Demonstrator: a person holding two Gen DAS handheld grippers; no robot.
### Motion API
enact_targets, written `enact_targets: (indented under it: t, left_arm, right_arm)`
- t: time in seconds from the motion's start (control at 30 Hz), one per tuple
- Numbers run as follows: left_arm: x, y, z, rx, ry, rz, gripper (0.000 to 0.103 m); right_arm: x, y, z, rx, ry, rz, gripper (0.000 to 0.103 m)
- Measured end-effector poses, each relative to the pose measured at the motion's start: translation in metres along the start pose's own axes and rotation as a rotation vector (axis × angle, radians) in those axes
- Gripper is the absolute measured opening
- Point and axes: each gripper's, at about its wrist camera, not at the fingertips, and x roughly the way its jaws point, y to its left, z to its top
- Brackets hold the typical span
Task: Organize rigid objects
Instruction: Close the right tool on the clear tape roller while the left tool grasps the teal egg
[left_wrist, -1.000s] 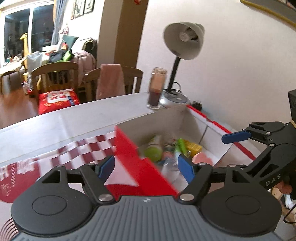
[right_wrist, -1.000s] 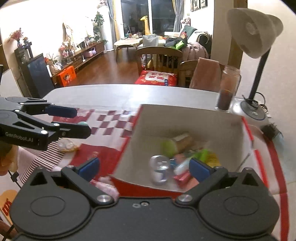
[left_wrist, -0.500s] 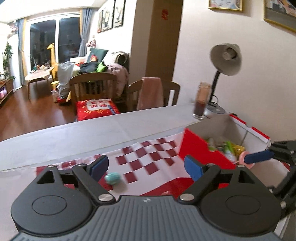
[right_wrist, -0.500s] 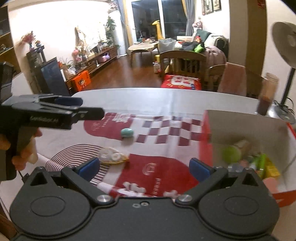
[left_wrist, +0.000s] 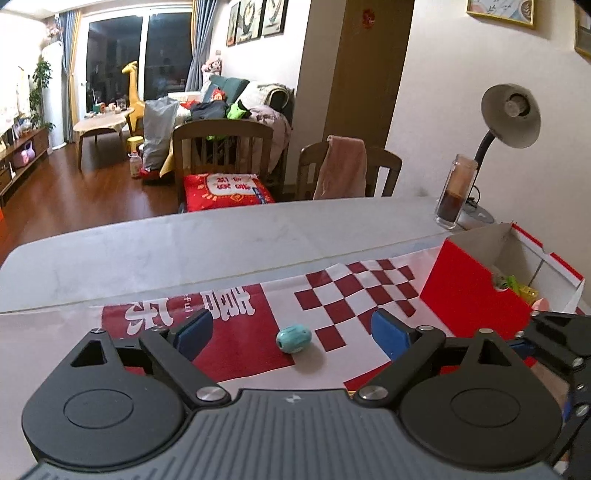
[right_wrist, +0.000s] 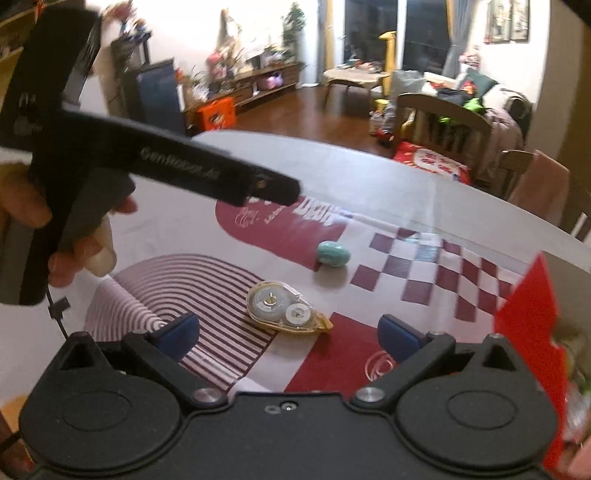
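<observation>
Left gripper (left_wrist: 291, 330) is hanging over the near part of the table (left_wrist: 184, 243) with its blue pads spread wide. The jaws have just been opening and nothing is pinched between them. Sitting on the cloth (left_wrist: 236, 332) right in that gap is a small turquoise egg (left_wrist: 294, 333), smooth and rounded, touching neither pad. The cloth itself is looking flat and papery, printed in red and white with a checkered patch and, toward its left end, a fan of thin curved stripes.

Nearer the front edge, a correction tape dispenser (right_wrist: 286, 308) is lying flat: clear plastic teardrop shell, two reels showing through, yellow tip pointing right. The right gripper (right_wrist: 288, 334) is hovering just short of it, jaws gaping wide and empty, the dispenser lying between the two pads' lines but not touched. Egg and dispenser are near each other but apart, with bare cloth all around both.

At the right end of the table a cardboard box (left_wrist: 476, 291) is standing open, glossy red outside, plain white inside, with assorted small stuff piled in it. Behind the box, at the far right corner, a tall glass jar (left_wrist: 455, 192) with something dark at the bottom is standing beside a grey desk lamp (left_wrist: 509, 114).
</observation>
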Motion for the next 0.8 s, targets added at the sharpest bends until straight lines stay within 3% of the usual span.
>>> enact_targets:
  t: [0.47, 0.63, 0.8]
  left_arm:
    - [0.089, 0.000, -0.009, 0.063, 0.108, -0.055, 0.093]
    - [0.115, 0.006, -0.013, 0.020, 0.140, -0.057, 0.093]
    - [0.130, 0.010, -0.019, 0.046, 0.147, -0.089, 0.093]
  right_arm:
    - [0.077, -0.002, 0.000, -0.147, 0.073, 0.058, 0.102]
    - [0.087, -0.003, 0.001, -0.186, 0.076, 0.084, 0.098]
    - [0.097, -0.003, -0.001, -0.235, 0.091, 0.127, 0.088]
